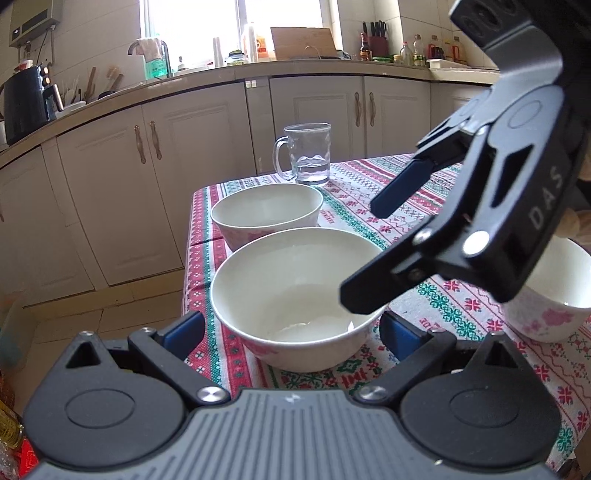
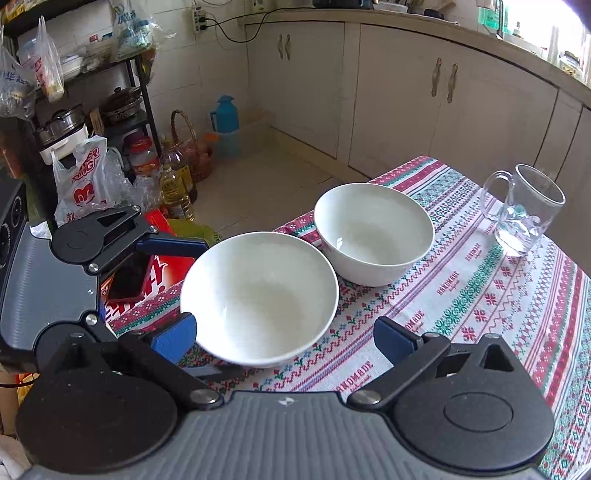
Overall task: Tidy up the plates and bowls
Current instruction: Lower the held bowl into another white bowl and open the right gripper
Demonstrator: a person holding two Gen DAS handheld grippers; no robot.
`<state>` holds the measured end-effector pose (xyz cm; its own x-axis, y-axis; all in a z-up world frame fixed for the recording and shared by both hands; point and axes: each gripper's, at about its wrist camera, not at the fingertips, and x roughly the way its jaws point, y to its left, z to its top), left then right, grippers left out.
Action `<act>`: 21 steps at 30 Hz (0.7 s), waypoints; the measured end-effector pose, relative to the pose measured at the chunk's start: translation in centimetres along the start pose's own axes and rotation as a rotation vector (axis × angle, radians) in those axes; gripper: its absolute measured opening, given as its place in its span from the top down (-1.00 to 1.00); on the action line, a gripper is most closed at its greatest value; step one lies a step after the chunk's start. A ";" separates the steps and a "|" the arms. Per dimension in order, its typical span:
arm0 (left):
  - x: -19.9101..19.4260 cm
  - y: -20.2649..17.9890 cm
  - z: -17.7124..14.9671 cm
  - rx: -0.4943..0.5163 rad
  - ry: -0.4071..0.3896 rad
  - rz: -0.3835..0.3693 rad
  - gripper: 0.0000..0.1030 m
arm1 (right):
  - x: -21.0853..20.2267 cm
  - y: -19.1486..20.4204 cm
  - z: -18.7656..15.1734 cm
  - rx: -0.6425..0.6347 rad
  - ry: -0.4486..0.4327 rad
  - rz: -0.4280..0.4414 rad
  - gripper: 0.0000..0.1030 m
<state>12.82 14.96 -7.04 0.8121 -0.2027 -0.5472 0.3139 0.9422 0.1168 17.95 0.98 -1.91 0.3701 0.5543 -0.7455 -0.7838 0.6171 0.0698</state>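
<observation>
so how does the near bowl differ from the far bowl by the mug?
The near bowl sits at the table edge between the left gripper's open fingers; the far bowl stands clear of both grippers. The near bowl has the right gripper open above it; the far bowl sits closer to the glass mug. Both are white, upright and empty.

Sunlit window, cream cabinets

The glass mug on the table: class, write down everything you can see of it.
The glass mug is clear, with thick walls, a heavy base and a looped handle. It stands upright and looks empty, near the far edge of the patterned tablecloth, beyond the far white bowl. Only the cloth touches it; neither gripper is near.
</observation>
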 end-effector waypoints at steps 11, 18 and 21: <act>0.3 0.3 0.0 -0.010 -0.008 -0.025 -0.91 | 2.6 -0.4 1.5 -0.016 0.041 0.038 -0.82; 0.3 0.2 0.1 -0.007 -0.012 -0.033 -0.87 | 3.4 -0.8 1.6 0.000 0.056 0.065 -0.62; 0.3 0.3 0.0 -0.008 -0.012 -0.034 -0.87 | 3.4 -0.7 1.5 0.002 0.056 0.076 -0.57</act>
<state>13.15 15.18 -7.15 0.8067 -0.2382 -0.5409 0.3381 0.9366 0.0918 20.55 3.27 -3.47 0.2812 0.5677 -0.7737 -0.8076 0.5755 0.1287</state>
